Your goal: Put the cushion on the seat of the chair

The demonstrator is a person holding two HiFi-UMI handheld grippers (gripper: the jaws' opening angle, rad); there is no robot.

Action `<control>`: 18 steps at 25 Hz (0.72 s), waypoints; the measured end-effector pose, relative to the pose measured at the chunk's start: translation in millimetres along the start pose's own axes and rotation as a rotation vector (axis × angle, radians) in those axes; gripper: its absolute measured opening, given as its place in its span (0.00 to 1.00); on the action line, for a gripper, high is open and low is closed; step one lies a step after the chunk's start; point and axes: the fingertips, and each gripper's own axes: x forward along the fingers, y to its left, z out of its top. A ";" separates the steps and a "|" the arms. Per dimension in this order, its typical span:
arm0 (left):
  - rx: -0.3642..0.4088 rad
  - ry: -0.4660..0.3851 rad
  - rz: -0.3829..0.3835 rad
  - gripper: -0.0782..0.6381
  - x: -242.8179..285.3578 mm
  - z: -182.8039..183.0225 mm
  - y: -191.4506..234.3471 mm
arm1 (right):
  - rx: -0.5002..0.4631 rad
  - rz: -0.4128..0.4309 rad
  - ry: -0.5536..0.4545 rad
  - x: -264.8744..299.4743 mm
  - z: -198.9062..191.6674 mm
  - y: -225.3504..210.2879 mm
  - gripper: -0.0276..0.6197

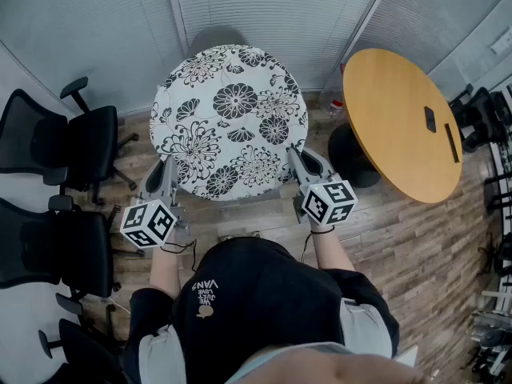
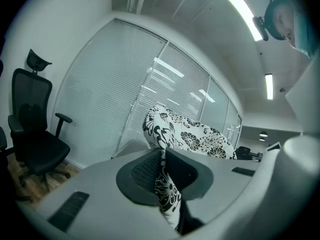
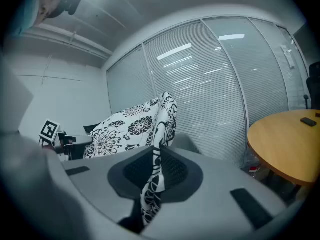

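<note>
A round white cushion (image 1: pixel 228 122) with black flower print fills the upper middle of the head view, and its far edge covers most of a grey chair (image 1: pixel 214 37) at the top of the frame. The left gripper (image 1: pixel 164 170) pinches the cushion's lower left rim and the right gripper (image 1: pixel 298 162) pinches its lower right rim, with fabric clamped between each pair of jaws. Black office chairs (image 1: pixel 72 146) stand along the left edge and a round wooden table (image 1: pixel 400 122) is at the upper right, all on a wood-plank floor (image 1: pixel 400 246).
</note>
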 end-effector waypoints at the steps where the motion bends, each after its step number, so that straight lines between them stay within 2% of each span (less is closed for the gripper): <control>1: 0.000 0.000 0.000 0.17 -0.5 -0.1 -1.0 | 0.000 0.000 -0.001 -1.1 0.2 -0.3 0.10; 14: -0.006 -0.001 -0.009 0.17 0.7 -1.5 -0.8 | -0.006 -0.008 -0.001 -2.6 0.6 0.4 0.10; 18: -0.009 0.005 -0.013 0.17 1.5 -2.3 0.5 | 0.030 -0.004 -0.006 -1.2 -0.2 -0.6 0.10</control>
